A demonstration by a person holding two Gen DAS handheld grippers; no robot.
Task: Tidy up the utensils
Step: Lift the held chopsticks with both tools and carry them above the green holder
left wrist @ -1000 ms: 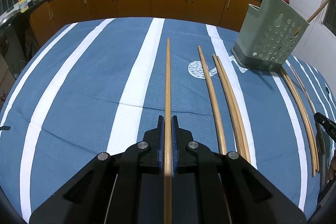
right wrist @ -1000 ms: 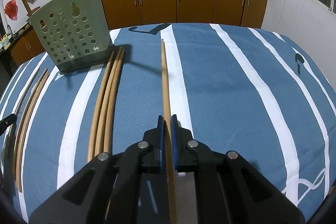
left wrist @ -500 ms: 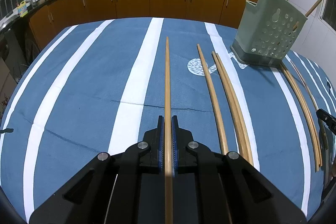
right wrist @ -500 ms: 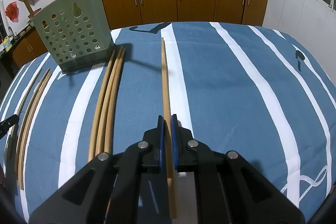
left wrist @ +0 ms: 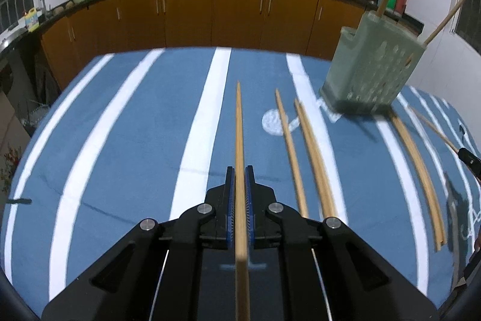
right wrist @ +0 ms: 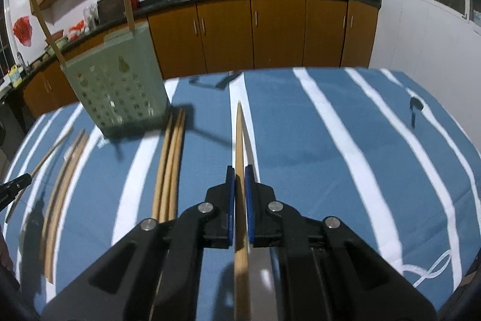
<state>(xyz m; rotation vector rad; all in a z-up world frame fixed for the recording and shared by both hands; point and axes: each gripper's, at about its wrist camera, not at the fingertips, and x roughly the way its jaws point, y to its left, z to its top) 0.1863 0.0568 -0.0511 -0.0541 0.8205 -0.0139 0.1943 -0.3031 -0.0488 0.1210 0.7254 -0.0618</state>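
Observation:
My left gripper (left wrist: 239,174) is shut on a long wooden chopstick (left wrist: 239,125) that points forward, lifted above the blue striped tablecloth. My right gripper (right wrist: 239,174) is shut on another chopstick (right wrist: 239,137), also lifted, its shadow beside it. A pale green perforated utensil holder (left wrist: 372,71) stands at the far right in the left wrist view and at the far left in the right wrist view (right wrist: 120,89); two chopsticks stand in it. Loose chopsticks (left wrist: 312,158) lie on the cloth between my grippers; more lie in the right wrist view (right wrist: 170,161).
The table has a blue cloth with white stripes (left wrist: 198,140). More chopsticks (left wrist: 421,170) lie right of the holder. Orange kitchen cabinets (left wrist: 234,11) and a counter with woks run behind the table. The other gripper's tip (right wrist: 15,182) shows at the left edge.
Both grippers have risen and tilted up with their chopsticks; the right chopstick has come off the cloth. The holder and cabinets now sit lower and larger in both views.

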